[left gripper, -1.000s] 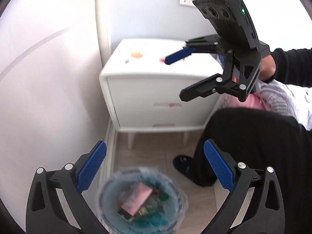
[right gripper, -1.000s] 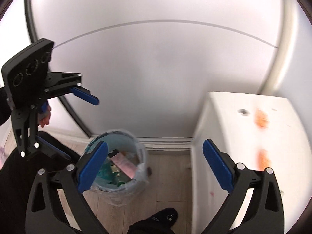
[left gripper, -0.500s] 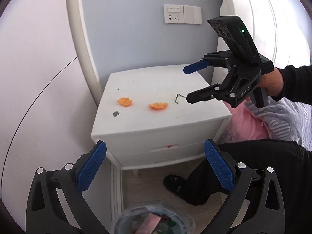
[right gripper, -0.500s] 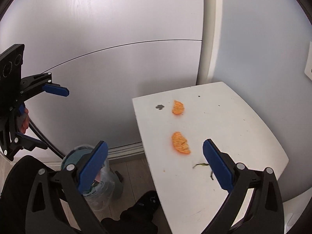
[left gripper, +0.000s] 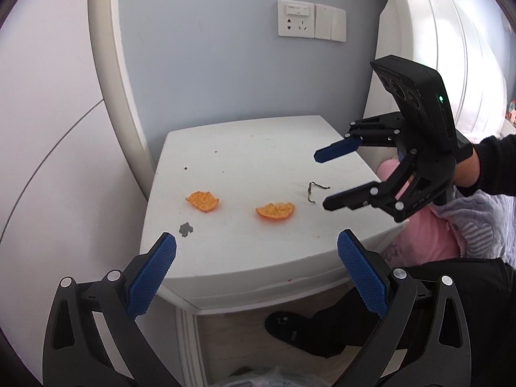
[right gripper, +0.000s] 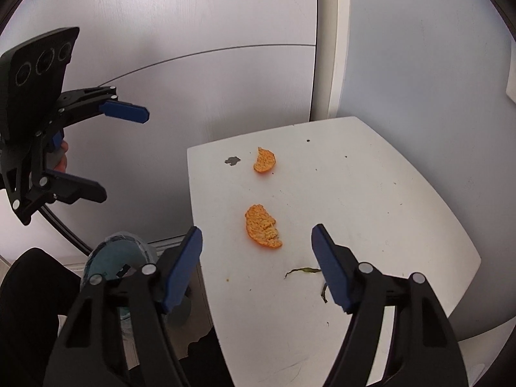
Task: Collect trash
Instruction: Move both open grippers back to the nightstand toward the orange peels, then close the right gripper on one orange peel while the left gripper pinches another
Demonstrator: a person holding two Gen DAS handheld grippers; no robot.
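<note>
Two orange peel pieces lie on the white nightstand top [left gripper: 258,148]: the left peel [left gripper: 203,200] [right gripper: 264,160] and the right peel [left gripper: 275,211] [right gripper: 262,225]. A thin green stem [left gripper: 314,190] [right gripper: 303,271] and a small grey scrap [left gripper: 185,228] [right gripper: 232,160] lie beside them. My left gripper [left gripper: 256,274] [right gripper: 122,154] is open and empty, in front of the nightstand's near edge. My right gripper [right gripper: 258,258] [left gripper: 329,177] hovers over the top's right side. Its jaws are closing, with nothing pressed between them. In its own view the right peel lies just ahead, between the fingers.
A bin with a blue liner [right gripper: 116,254] stands on the floor left of the nightstand, holding several pieces of trash. A wall socket [left gripper: 296,17] is above. Pink bedding [left gripper: 429,225] lies to the right. A black trouser leg and slipper [left gripper: 287,322] are below.
Both views swung up from the bin to the nightstand top. My right gripper moved over the top toward the peels, and its jaws have narrowed. The left jaws stayed wide.
</note>
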